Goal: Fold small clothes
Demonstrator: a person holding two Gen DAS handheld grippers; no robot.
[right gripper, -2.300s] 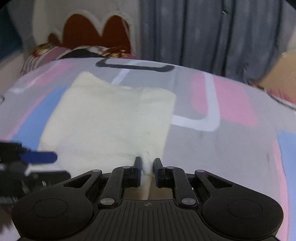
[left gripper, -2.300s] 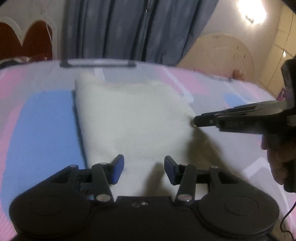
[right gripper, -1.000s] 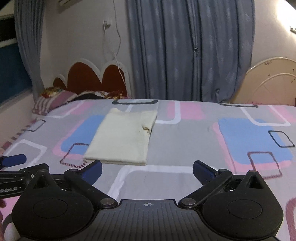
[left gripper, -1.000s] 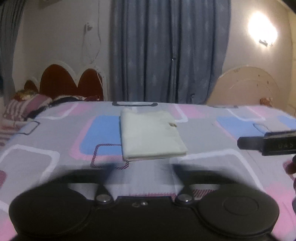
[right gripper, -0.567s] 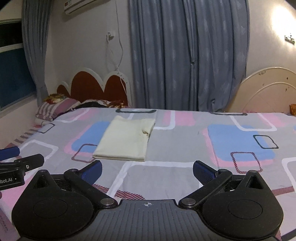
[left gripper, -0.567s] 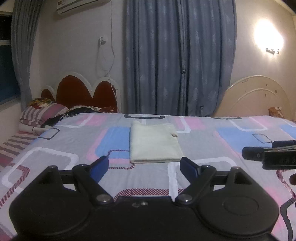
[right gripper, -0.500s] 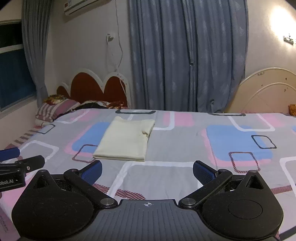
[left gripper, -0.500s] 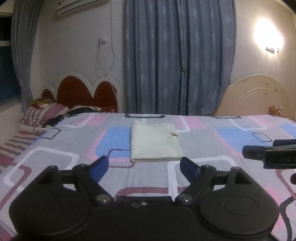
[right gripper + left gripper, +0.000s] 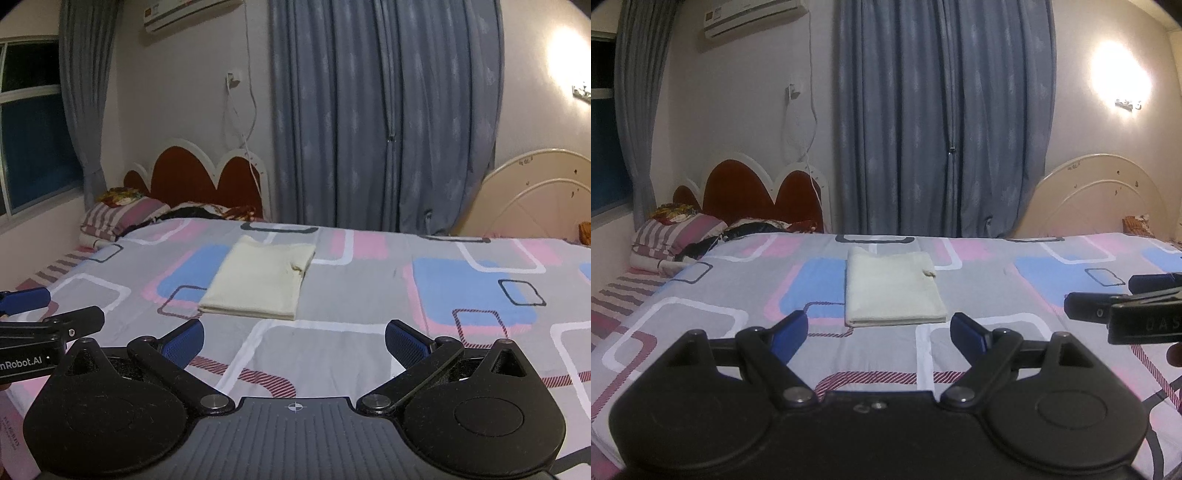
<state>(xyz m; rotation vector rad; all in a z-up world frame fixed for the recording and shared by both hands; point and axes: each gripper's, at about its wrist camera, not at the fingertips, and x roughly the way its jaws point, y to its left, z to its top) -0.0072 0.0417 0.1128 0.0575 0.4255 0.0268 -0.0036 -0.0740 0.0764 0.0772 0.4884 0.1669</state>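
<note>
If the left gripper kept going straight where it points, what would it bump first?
Probably the bedsheet, just short of the folded cloth. The left gripper is open and empty; depth is hard to judge.

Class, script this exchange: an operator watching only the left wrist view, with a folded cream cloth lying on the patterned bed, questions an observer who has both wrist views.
Operator: I see the right gripper only side-on at my right edge. Is it gripping anything?
Observer: No. In its own view the blue pads stand wide apart with only bare bed between them. The folded cloth lies farther off.
Operator: What does my left gripper look like from outside?
Observer: It shows at the right wrist view's left edge, and its side carries lettering ending "Robot.AI". Its jaws have just been opening, with nothing between them.
</note>
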